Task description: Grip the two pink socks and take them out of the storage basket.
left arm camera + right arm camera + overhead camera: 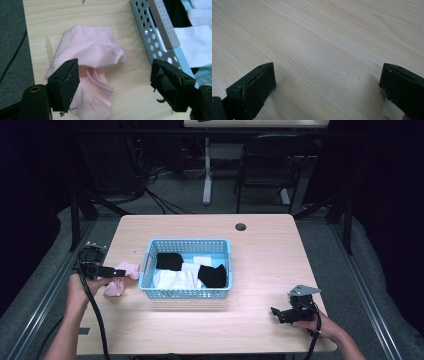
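The left gripper (113, 80) hangs with its fingers spread wide over a crumpled pink sock (87, 70) lying on the tabletop (260, 245) just beside the blue basket (186, 294), whose perforated wall sits at 2 o'clock in the left gripper view. From the high view, black and white socks (175, 279) fill the basket. At 4 o'clock, the right gripper (327, 90) rests well apart, fingers released over bare wood.

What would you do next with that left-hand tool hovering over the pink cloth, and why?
Probably lower the left gripper a little and close its fingers on the pink sock. It is open over the crumpled sock, which lies on the table beside the blue basket holding black and white socks.
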Demonstrator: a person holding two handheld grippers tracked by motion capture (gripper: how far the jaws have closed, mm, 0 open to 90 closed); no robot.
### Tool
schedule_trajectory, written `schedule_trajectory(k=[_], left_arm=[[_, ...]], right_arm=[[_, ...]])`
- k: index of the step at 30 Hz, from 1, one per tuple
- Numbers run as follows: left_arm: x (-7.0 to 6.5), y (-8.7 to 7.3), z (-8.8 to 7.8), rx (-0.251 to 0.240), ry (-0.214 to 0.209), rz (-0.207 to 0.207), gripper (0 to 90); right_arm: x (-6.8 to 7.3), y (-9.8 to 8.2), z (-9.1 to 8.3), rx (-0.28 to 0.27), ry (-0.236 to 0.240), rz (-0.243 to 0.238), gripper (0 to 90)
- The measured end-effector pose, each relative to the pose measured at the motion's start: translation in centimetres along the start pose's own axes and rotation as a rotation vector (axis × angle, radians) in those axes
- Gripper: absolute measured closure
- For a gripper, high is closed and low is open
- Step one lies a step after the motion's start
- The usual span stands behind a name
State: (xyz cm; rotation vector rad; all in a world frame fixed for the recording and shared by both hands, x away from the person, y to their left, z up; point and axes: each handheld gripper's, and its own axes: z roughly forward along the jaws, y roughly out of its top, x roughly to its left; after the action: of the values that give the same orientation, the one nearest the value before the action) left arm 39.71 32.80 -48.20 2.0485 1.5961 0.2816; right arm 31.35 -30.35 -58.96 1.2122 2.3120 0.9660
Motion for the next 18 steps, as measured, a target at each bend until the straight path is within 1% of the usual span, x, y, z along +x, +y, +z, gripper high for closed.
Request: schedule_trajectory(k=[1,3,5,6,7,9,10,13,14,15,16,18], left_arm=[[-0.1,-0.3,-0.3,-0.011,-0.001,0.003,22.2],[-0.5,-1.0,-0.8,-0.023,-0.001,0.009,19.5],[-0.9,-2.0,-1.2,-0.042,-0.001,0.011,17.4],[-1.2,-2.9,-1.3,-0.041,-0.006,0.015,15.8],[-1.2,-2.9,-1.3,-0.041,-0.006,0.015,15.7],[-1.5,-3.9,-1.3,-0.051,-0.007,0.013,15.6],[-1.7,-4.5,-1.2,-0.048,-0.005,0.019,15.6],[-1.9,-5.8,-0.6,-0.047,-0.006,0.019,15.2],[-2.2,-6.5,-0.1,-0.042,0.006,0.020,14.5],[-2.2,-6.5,-0.1,-0.042,0.006,0.020,14.1],[-2.3,-6.7,0.1,-0.031,0.012,0.030,14.1],[-2.5,-6.9,0.6,-0.035,0.008,0.039,11.4]], right_arm=[[0.0,0.0,0.0,0.000,0.000,0.000,0.0],[0.0,0.0,0.0,0.000,0.000,0.000,0.0],[0.0,0.0,0.0,0.003,-0.003,-0.002,0.0],[0.0,0.0,0.0,0.003,-0.004,-0.003,0.0],[0.0,0.0,0.0,0.003,-0.004,-0.003,0.0],[0.0,0.0,0.0,0.004,-0.004,-0.002,0.0],[0.0,0.0,0.0,0.004,-0.004,-0.002,0.0],[0.0,0.0,0.0,0.003,-0.004,-0.002,0.0],[0.0,0.0,0.0,0.004,-0.004,-0.003,0.0],[0.0,0.0,0.0,0.004,-0.004,-0.003,0.0],[0.0,0.0,0.0,0.004,-0.004,-0.002,0.0],[0.0,0.0,0.0,0.003,-0.004,-0.002,0.0]])
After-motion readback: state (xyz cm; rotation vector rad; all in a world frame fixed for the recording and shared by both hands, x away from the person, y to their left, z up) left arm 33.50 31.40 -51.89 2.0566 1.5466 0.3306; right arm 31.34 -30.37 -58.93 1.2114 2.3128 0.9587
